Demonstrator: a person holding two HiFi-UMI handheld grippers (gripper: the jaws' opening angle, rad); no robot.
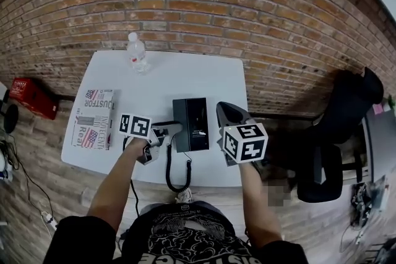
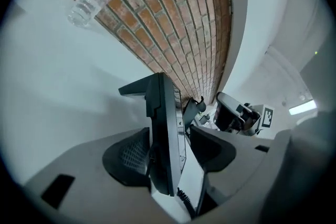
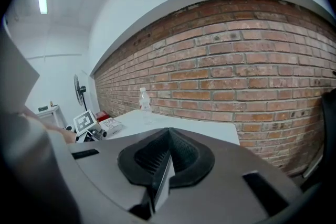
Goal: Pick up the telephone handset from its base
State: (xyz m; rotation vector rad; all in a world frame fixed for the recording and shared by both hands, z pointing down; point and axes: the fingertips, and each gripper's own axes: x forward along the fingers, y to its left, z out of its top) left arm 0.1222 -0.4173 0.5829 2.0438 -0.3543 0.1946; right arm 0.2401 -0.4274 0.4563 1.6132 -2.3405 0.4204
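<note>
A black telephone (image 1: pixel 190 123) lies at the middle of the white table (image 1: pixel 167 74), and its coiled cord (image 1: pixel 176 177) hangs over the near edge. My left gripper (image 1: pixel 162 136) reaches the phone's left side, where the handset (image 2: pixel 164 134) lies on the base. In the left gripper view, which is rolled, my left gripper (image 2: pixel 169 150) stands open astride the handset's near end. One pad (image 2: pixel 131 157) lies close against it, and a pale gap shows at the other pad. My right gripper (image 1: pixel 230 120) hovers just right of the phone, its jaws (image 3: pixel 168 139) shut on nothing.
A clear water bottle (image 1: pixel 136 54) stands at the table's far edge by the brick wall (image 1: pixel 247 15). A printed box (image 1: pixel 94 117) lies at the left. A red case (image 1: pixel 31 97) sits on the floor to the left, and a black chair (image 1: pixel 337 133) stands to the right.
</note>
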